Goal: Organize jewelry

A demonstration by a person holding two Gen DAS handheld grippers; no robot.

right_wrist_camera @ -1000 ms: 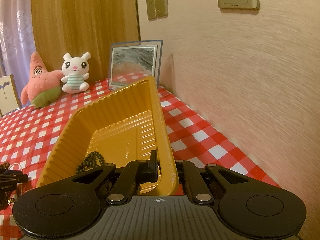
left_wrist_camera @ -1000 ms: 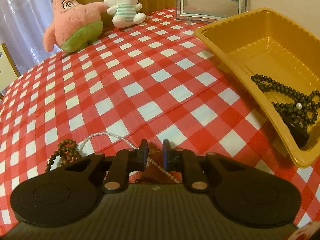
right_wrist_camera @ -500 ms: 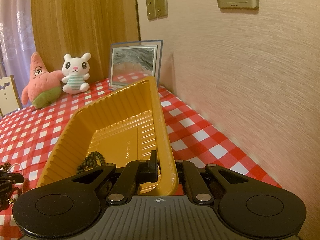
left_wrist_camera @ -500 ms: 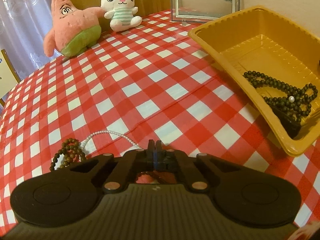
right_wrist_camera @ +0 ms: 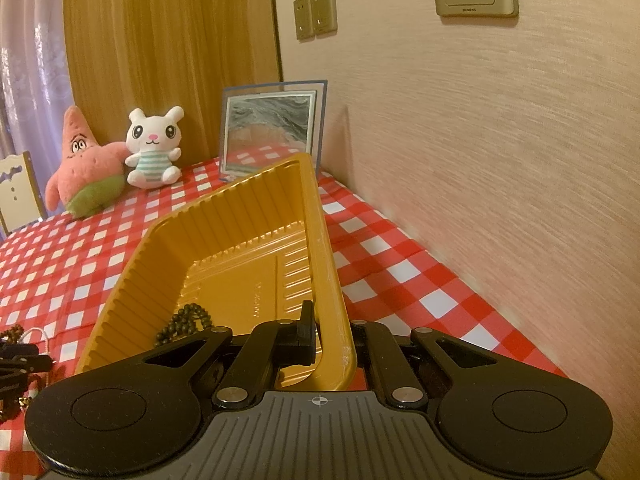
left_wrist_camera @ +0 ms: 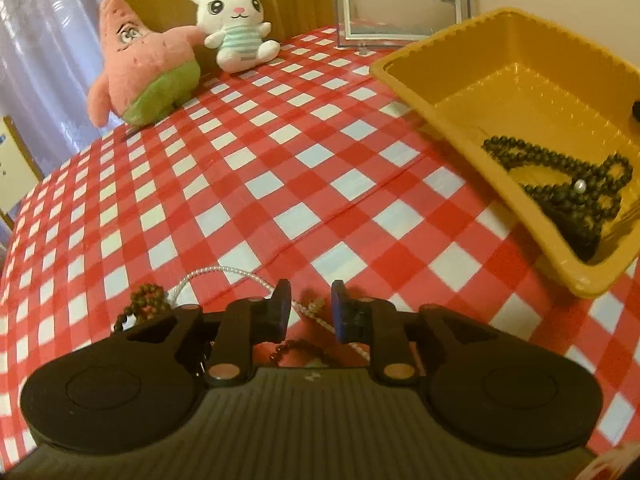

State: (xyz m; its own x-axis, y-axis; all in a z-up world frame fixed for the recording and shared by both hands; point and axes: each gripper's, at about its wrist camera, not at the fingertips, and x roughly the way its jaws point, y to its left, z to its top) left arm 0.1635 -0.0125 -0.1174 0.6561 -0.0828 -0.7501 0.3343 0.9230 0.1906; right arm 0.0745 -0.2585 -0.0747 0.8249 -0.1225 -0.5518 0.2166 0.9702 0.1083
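A yellow plastic tray [left_wrist_camera: 452, 56] stands on the red checked tablecloth at the right, with a black bead necklace [left_wrist_camera: 560, 176] lying in it. My left gripper [left_wrist_camera: 307, 306] is open, low over a white pearl strand [left_wrist_camera: 224, 270] that runs between its jaws. A brown bead bracelet [left_wrist_camera: 146, 300] lies just to its left. My right gripper [right_wrist_camera: 330, 328] is shut on the tray's right wall [right_wrist_camera: 320, 240], one finger inside and one outside. The black necklace [right_wrist_camera: 186, 320] shows inside the tray.
A pink star plush [left_wrist_camera: 136, 76] and a white bunny plush [left_wrist_camera: 236, 28] sit at the table's far side, beside a framed picture [left_wrist_camera: 400, 0]. A wall [right_wrist_camera: 500, 160] runs close along the right of the tray. A chair [right_wrist_camera: 16, 192] stands at the far left.
My left gripper shut half a second ago and has opened again over the pearl strand, with the view shifted slightly. The right gripper and the tray have not moved.
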